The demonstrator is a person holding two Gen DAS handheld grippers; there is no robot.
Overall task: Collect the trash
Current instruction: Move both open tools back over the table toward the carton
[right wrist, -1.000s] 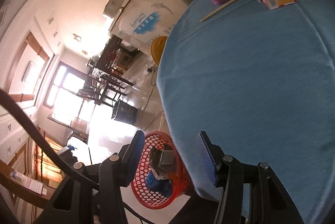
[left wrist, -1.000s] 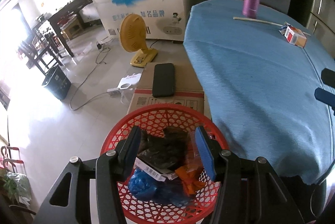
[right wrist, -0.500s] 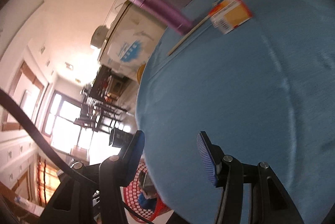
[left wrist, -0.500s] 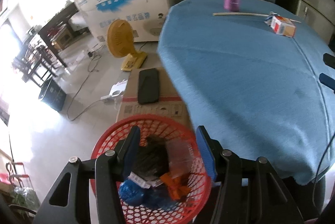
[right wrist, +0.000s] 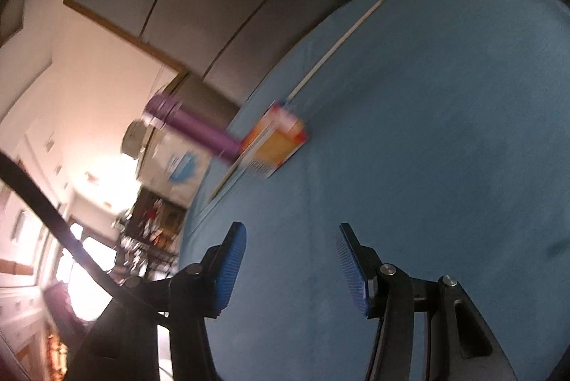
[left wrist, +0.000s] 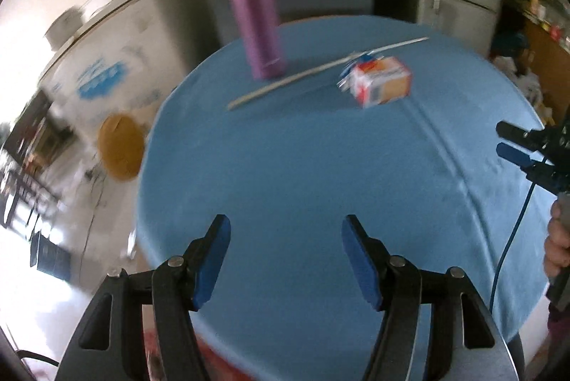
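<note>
Left gripper (left wrist: pixel 283 231) over the near edge of the blue-covered bench (left wrist: pixel 285 167): fingers opening, nothing between them. Right gripper (right wrist: pixel 290 240): fingers parted, empty. The small orange-and-white carton (left wrist: pixel 379 85) lies toward the far side of the bench, beside a thin stick (left wrist: pixel 320 69) and near an upright purple flask (left wrist: pixel 258 21).

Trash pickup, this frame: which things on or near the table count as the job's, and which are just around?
Job:
small carton
thin stick
left gripper, opening, empty
right gripper, empty

Just around:
purple flask
blue tablecloth
chest freezer
yellow fan
</note>
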